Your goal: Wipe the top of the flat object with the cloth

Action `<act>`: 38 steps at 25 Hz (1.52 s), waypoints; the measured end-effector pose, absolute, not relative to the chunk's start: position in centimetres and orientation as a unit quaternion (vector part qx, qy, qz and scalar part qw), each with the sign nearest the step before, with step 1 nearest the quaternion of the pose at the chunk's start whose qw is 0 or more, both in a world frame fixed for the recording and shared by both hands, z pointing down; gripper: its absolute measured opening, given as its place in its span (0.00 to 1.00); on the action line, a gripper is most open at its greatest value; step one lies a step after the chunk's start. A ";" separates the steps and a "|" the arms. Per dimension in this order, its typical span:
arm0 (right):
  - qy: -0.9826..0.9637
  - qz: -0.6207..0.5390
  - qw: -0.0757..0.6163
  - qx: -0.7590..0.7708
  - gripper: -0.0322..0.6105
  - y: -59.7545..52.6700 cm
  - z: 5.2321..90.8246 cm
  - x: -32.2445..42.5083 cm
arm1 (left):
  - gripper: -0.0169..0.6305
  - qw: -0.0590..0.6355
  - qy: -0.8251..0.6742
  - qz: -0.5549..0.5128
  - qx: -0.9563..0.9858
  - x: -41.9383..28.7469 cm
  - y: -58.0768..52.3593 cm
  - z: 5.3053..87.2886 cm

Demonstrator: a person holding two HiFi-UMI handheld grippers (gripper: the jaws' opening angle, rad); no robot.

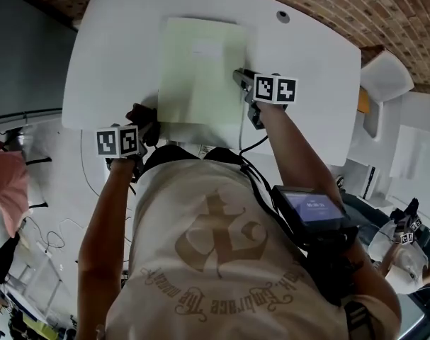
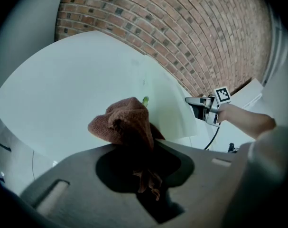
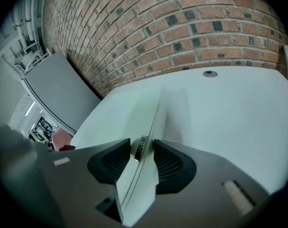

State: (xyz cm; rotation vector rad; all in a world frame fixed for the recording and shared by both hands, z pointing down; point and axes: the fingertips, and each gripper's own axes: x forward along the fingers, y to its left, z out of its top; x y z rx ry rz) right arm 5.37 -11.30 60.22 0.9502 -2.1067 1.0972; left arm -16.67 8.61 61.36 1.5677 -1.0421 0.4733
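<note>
Head view: a white table (image 1: 307,55) fills the upper half of the frame, and a pale green board (image 1: 200,76) lies flat on it at upper centre. The right gripper (image 1: 241,78) sits at the board's right edge, right of centre. The left gripper (image 1: 145,121) is at the board's lower left corner, left of centre, with a dark wad at its tip, probably the cloth (image 1: 139,112), though this view is too dim to be sure. A round hole (image 1: 283,16) shows in the table near the top right. Left gripper view: the jaws are pinched on a brown cloth (image 2: 127,125), which bunches up above them at centre frame with a loose end hanging between them. Behind the cloth the board (image 2: 170,110) lies right of centre, and the right gripper (image 2: 200,107) is at its far edge. A brick wall (image 2: 181,32) fills the top of the frame. Right gripper view: both ribbed pads press on the board's edge at lower centre. The board (image 3: 134,113) runs away toward the upper left of the frame.
</note>
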 end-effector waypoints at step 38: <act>-0.838 0.385 0.270 0.278 0.34 -11.5 59.7 4.5 | 0.15 0.590 -0.518 0.143 0.602 -8.2 9.9 61.3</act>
